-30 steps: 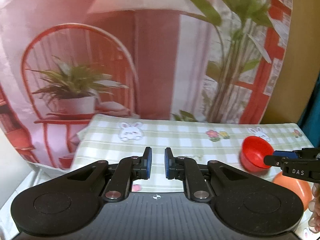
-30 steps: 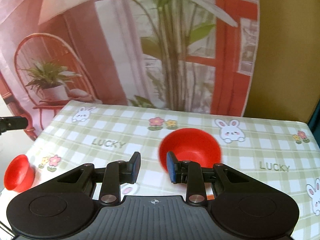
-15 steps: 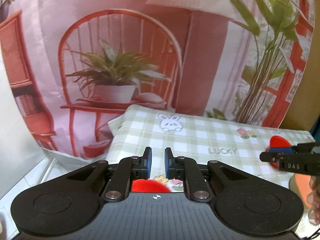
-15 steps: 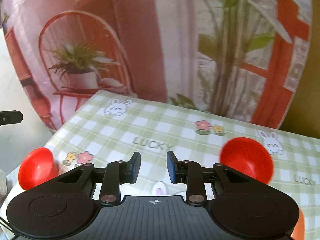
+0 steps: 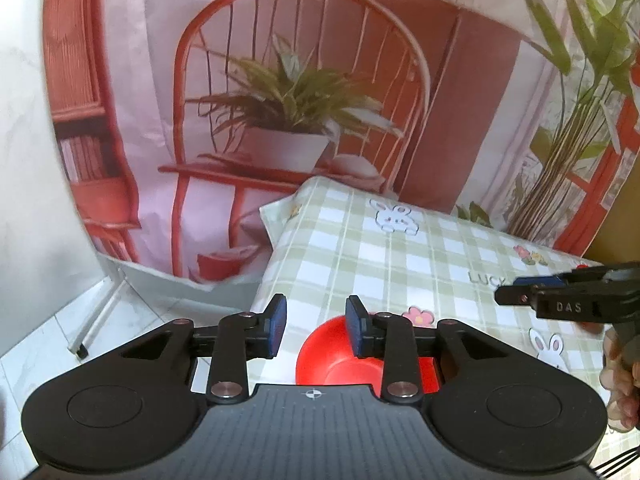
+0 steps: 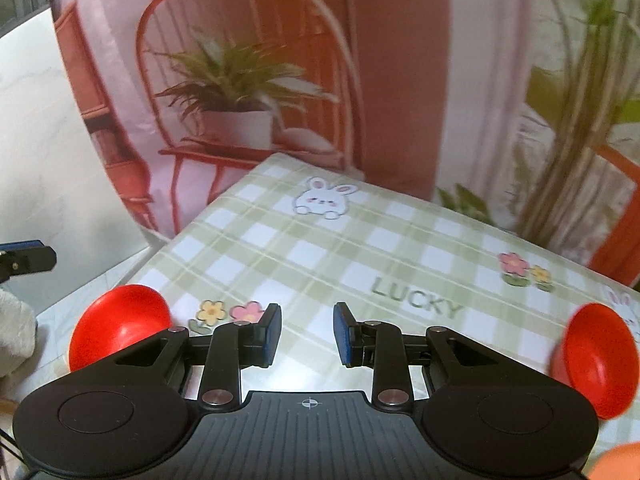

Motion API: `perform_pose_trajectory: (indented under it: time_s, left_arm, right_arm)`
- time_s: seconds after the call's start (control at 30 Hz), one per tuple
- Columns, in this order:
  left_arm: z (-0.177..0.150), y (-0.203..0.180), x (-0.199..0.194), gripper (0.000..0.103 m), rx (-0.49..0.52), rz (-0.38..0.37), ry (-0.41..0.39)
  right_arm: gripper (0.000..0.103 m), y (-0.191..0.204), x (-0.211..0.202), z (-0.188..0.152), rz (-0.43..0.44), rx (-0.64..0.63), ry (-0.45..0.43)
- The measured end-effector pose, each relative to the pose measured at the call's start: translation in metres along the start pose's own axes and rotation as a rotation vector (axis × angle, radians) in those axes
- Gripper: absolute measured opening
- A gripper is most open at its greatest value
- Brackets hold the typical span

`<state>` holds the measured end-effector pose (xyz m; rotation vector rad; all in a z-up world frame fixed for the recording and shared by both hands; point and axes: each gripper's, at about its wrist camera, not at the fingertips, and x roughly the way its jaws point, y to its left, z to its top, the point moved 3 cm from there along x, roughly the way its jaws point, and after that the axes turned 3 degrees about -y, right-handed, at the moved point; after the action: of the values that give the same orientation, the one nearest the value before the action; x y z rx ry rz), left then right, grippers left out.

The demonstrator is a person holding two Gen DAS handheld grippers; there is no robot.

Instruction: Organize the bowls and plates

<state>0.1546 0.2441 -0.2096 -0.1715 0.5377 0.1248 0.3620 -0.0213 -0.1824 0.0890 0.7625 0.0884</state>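
Right view alone shows second red bowl (image 6: 596,360).

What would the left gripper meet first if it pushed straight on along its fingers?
Most likely the red bowl just ahead of the open left gripper, its jaws having just been opening; it sits slightly toward one finger, and depth is unclear.

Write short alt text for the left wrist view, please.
The left gripper, jaws just opened and empty, hovers above a red bowl near the corner of a green checked tablecloth. The right gripper enters from the right.
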Motion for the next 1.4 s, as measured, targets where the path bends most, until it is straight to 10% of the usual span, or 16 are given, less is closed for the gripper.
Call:
perform_pose_trajectory:
  time_s: [1.4]
  left_arm:
    - [-0.065,0.012,0.042,0.025,-0.203,-0.026,0.158]
  right_arm:
    - [0.017,0.090,0.051,-0.033,0.176,-0.144,0.115]
